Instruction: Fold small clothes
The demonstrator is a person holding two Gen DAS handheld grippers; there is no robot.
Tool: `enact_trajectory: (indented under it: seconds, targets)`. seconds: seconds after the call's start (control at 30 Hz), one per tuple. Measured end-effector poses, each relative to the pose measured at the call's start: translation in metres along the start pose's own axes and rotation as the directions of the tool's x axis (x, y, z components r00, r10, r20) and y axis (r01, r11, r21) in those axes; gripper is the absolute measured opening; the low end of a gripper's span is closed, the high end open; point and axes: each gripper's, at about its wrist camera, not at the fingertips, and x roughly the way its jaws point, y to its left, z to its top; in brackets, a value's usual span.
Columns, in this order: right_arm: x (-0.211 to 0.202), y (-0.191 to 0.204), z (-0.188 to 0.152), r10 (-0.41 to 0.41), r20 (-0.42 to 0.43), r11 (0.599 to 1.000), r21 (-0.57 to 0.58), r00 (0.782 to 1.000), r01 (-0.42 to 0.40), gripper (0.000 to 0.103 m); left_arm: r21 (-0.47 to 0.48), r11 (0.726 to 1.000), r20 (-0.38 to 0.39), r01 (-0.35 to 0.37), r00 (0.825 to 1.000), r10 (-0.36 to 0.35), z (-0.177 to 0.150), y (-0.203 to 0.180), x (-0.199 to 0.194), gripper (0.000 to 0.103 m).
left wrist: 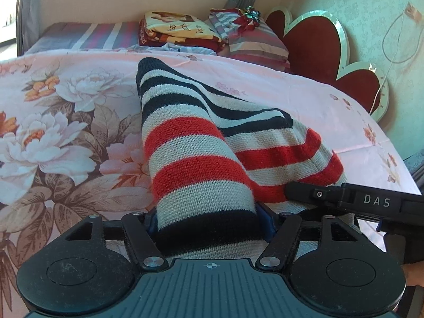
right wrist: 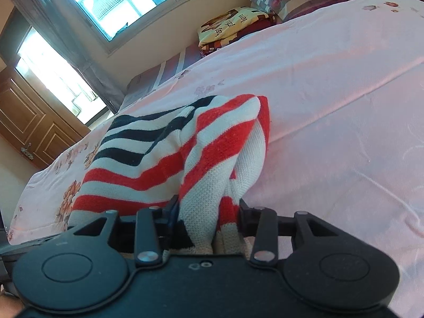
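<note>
A knitted garment (left wrist: 201, 143) is lying on the bedspread (left wrist: 79, 122), bunched up near the front edge of the bed. The left gripper (left wrist: 209, 220) is sitting at its near end with the fabric running between the jaws, and the right gripper (right wrist: 208, 220) is reaching in just beside it from the right, fabric also between its jaws. Behind the garment, at the far side of the bed, a folded blanket (left wrist: 177, 29) is resting left of a pillow (left wrist: 254, 42), which is leaning against the headboard (left wrist: 318, 53).
</note>
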Motion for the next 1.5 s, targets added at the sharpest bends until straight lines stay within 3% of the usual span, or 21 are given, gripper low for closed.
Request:
enact_trajectory:
  seconds: [0.47,0.73,0.97,1.2,1.33,1.5]
  targets:
    - [-0.022,0.029,-0.011,0.037,0.025,0.999,-0.04,0.999,-0.036,0.038,0.019,0.999,0.03,-0.027,0.999,0.026,-0.01,0.0,-0.041,0.061]
    - [-0.028,0.089,-0.023,0.13,0.037,0.987,-0.097,0.991,-0.126,0.038,-0.036,0.997,0.085,-0.069,0.994,0.072,-0.024,0.043,-0.093,0.061]
    - [-0.004,0.166,-0.037,0.224,0.024,0.966,-0.137,0.974,-0.219,0.038,-0.084,0.989,0.143,-0.117,0.981,0.129,-0.028,0.124,-0.153,0.061]
    - [0.051,0.264,-0.068,0.26,-0.001,0.954,-0.152,0.966,-0.257,0.038,-0.135,0.98,0.174,-0.148,0.97,0.171,-0.029,0.25,-0.193,0.061]
    - [0.089,0.316,-0.091,0.269,-0.024,0.95,-0.158,0.963,-0.269,0.037,-0.169,0.974,0.189,-0.152,0.965,0.184,-0.029,0.328,-0.202,0.061]
    - [0.136,0.355,-0.111,0.246,-0.008,0.959,-0.144,0.969,-0.245,0.037,-0.174,0.972,0.196,-0.157,0.962,0.191,-0.03,0.398,-0.192,0.061]
